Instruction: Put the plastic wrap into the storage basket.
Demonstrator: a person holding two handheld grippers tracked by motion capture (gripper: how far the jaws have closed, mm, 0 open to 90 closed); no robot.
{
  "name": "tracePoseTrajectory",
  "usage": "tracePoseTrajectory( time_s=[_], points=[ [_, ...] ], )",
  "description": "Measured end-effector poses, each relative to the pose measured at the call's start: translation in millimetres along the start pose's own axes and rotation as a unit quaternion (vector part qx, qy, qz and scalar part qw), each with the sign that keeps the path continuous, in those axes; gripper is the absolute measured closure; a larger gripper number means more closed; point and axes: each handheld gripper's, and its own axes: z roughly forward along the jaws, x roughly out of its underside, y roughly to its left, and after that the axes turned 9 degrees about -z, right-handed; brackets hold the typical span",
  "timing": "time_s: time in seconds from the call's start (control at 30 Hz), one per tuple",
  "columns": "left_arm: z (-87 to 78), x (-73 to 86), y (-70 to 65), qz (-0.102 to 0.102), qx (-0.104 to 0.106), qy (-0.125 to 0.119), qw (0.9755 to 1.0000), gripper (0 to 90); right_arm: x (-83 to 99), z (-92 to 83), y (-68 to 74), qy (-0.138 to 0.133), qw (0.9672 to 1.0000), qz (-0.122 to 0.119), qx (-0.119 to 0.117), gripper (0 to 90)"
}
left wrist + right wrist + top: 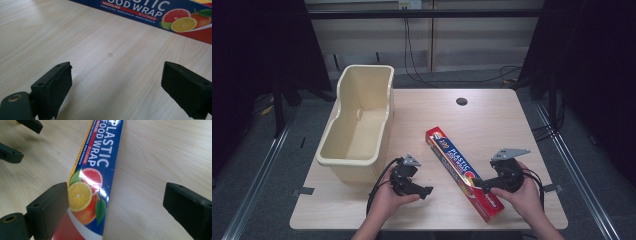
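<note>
A long blue and red plastic food wrap box point(459, 162) lies diagonally on the wooden table point(497, 120). My left gripper point(427, 191) rests low to the left of it, jaws open over bare wood, pointing at the box's side point(155, 12). In its own view the left gripper point(116, 75) holds nothing. My right gripper point(478, 183) sits at the box's near end. The right gripper point(116, 195) is open, and the box point(100, 165) lies between its jaws, close by the left jaw and well apart from the right one.
A cream plastic bin point(343, 162) stands empty along the table's left side, just behind my left hand. A dark round hole point(461, 101) marks the far middle of the table. Cables trail on the floor beyond the far edge.
</note>
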Motion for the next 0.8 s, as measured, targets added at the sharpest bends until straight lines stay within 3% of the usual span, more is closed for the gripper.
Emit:
tracePoseTrajectory(
  time_s=[0.23, 0.33, 0.8],
  points=[
    [0.3, 0.4, 0.6, -0.004, 0.001, -0.003, 1.0, 9.7, -9.6, 13.8, 5.5, 0.005, 0.9998, 0.016, -0.01, 5.9],
    [0.5, 0.7, 0.1, -0.009, -0.005, -0.005, 0.9999, 9.7, -12.6, 19.6, 7.4, 0.007, 0.9998, 0.015, -0.007, 5.9],
    [-0.4, 0.9, 2.2, 0.003, -0.003, 0.003, 1.0, 9.7, -23.6, 40.6, 14.8, 0.019, 0.9993, 0.031, 0.009, 8.7]
  ],
)
